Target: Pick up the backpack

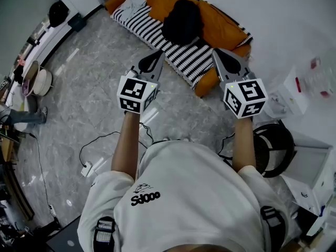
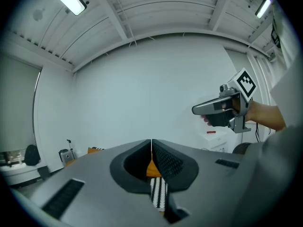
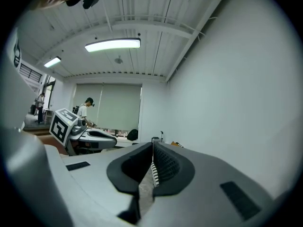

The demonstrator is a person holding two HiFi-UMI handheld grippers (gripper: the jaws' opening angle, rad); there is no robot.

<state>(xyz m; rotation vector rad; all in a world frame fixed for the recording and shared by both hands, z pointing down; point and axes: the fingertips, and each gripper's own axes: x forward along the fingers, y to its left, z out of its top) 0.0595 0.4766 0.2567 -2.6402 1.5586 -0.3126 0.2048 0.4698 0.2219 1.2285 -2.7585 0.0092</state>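
The black backpack [image 1: 182, 21] lies slumped on an orange and black-and-white striped mattress [image 1: 184, 56] on the floor, in the head view's upper middle. My left gripper [image 1: 157, 54] hovers level over the mattress's near edge, just left of the backpack and short of it. My right gripper [image 1: 217, 52] hangs to the backpack's right at about the same distance. Both are shut with nothing between the jaws. In the left gripper view the closed jaws [image 2: 151, 144] hide the backpack; only orange and striped cloth shows below them. In the right gripper view the shut jaws [image 3: 152, 145] point along the white wall.
Black cables and a white power strip [image 1: 86, 168] trail over the grey marbled floor by my feet. A black round object [image 1: 274, 149] and white boxes [image 1: 294, 91] stand at the right. Round stools [image 1: 37, 80] sit at the left. A person [image 3: 85, 109] stands far off.
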